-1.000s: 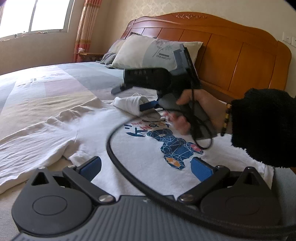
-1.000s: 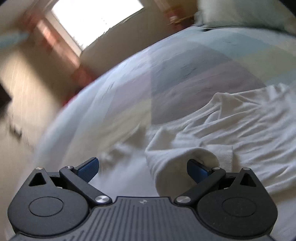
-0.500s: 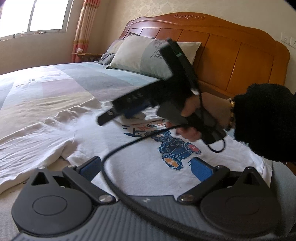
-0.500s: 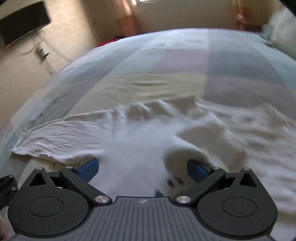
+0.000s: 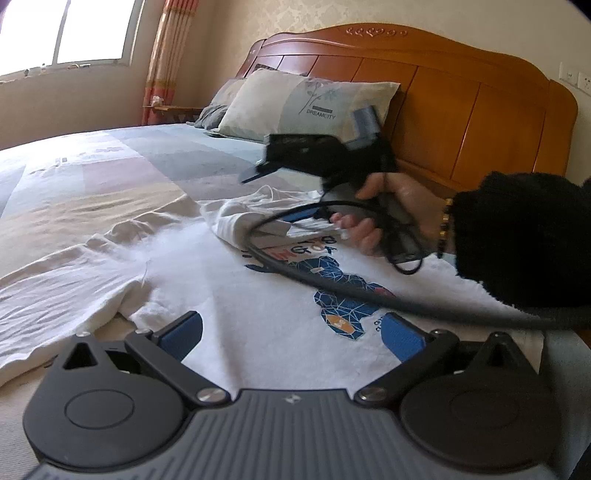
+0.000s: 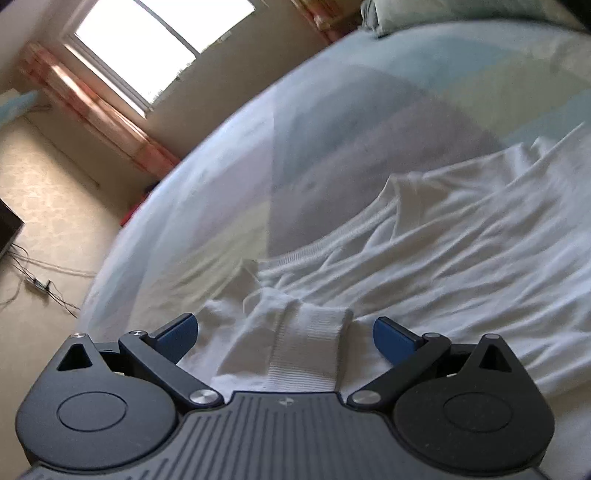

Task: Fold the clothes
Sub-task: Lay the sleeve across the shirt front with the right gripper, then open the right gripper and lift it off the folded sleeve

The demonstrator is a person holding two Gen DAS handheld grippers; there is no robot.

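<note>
Bedspread (image 6: pixel 332 110) beneath, shirt cuff (image 6: pixel 310 350) sits (apparently untouched) between right claw (image 6: pixel 284 334) fingers.

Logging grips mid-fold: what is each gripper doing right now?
Left gripper: jaws open, empty, over the white T-shirt.
Right gripper: jaws open, the ribbed cuff between them, not clamped.

Light source: daylight from the window (image 5: pixel 62 33), blown out to plain white in both views.
Brightness: room well lit; the white T-shirt (image 5: pixel 229 295) glares near its collar, its folds lost there.
Shadows: soft, faint under the wooden headboard (image 5: pixel 461 110).
Blur: the right gripper (image 5: pixel 258 171) is smeared in the left view; the bedspread (image 6: pixel 332 110) is soft in the right view.
Distortion: fisheye bending, dark corners.
</note>
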